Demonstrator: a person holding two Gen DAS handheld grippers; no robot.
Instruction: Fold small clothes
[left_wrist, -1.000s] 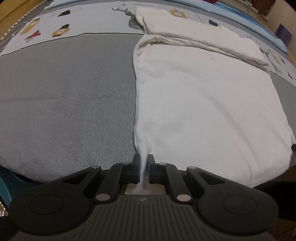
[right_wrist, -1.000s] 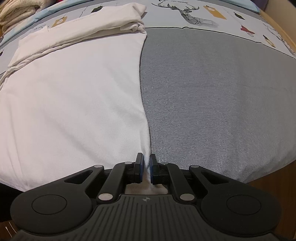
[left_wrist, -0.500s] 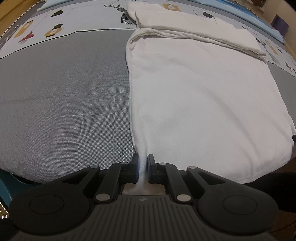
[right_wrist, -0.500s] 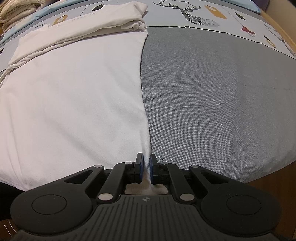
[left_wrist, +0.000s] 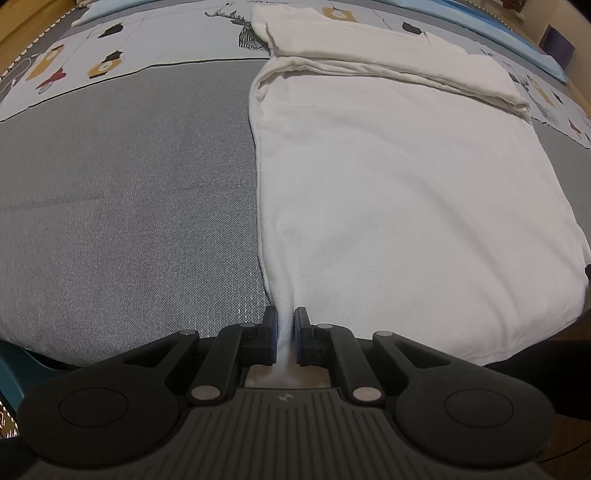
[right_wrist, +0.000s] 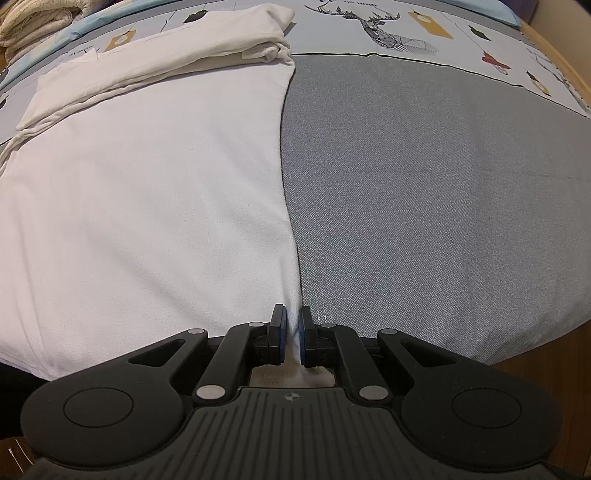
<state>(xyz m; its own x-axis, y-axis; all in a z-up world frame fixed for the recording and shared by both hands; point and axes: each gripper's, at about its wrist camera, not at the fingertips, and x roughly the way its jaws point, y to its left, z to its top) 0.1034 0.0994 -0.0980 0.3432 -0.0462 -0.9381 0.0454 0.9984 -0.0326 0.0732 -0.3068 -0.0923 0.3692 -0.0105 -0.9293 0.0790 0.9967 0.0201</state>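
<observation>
**Sleeves tucked in, bottom hem gripped at both corners, lengthwise fold not yet made**

While both near corners of the plain white knit garment (left_wrist: 399, 206) are pinched, the main fold looks still to come. It lies flat on a bed covered by a grey woven bedspread (left_wrist: 129, 206) with a pale band printed with deer and small figures (left_wrist: 147, 48) along the top of each frame.

Done, as far as can be seen: at the far end of the garment, in the upper right of the left wrist view and the upper left of the right wrist view, a long roll of its cloth lies folded crosswise over the body. I take this for the sleeves and shoulders turned in, leaving a tidy rectangle with straight side edges.

In hand now: the left hand-held gripper (left_wrist: 284, 334) has its jaws narrowed onto the garment's lower left corner, white cloth bunched between the pads. The right hand-held gripper (right_wrist: 291, 338) is likewise clamped on the opposite near corner (right_wrist: 293, 325), at the bottom centre of its frame.

Left to do, in my judgement: carry the gripped hem up and over toward the folded end, lay it down square, release, and perhaps fold again. A stack of cream knitted fabric (right_wrist: 33, 26) sits in the upper left of the right wrist view; whether it is finished work or waiting I cannot tell
</observation>
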